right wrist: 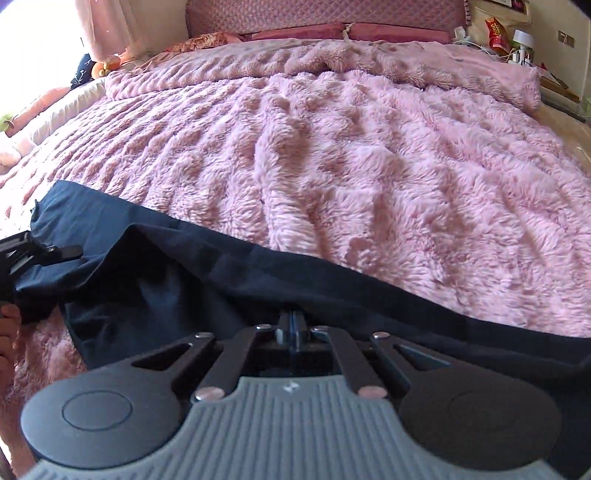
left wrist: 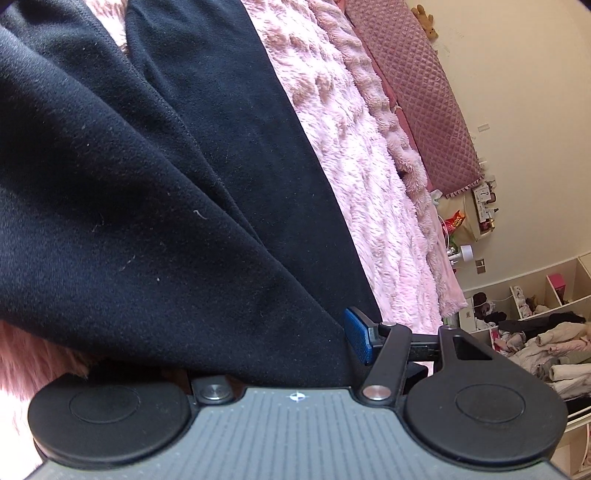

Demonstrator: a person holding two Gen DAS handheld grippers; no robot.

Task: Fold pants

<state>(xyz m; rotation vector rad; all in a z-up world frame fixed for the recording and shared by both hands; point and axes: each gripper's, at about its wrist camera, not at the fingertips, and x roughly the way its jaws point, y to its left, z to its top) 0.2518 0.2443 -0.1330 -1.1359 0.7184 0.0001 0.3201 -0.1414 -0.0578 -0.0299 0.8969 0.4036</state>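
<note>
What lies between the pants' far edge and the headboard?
Only pink blanket, then pillows against the headboard; the right wrist view shows it beyond the pants.

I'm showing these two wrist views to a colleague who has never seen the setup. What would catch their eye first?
First the fluffy pink blanket, which covers the whole bed up to the quilted headboard. Next the dark navy pants, lying rumpled across its near edge. In the left wrist view they fill most of the frame, draped over the left gripper, with only one blue finger pad showing; the right gripper is shut on the pants.
</note>
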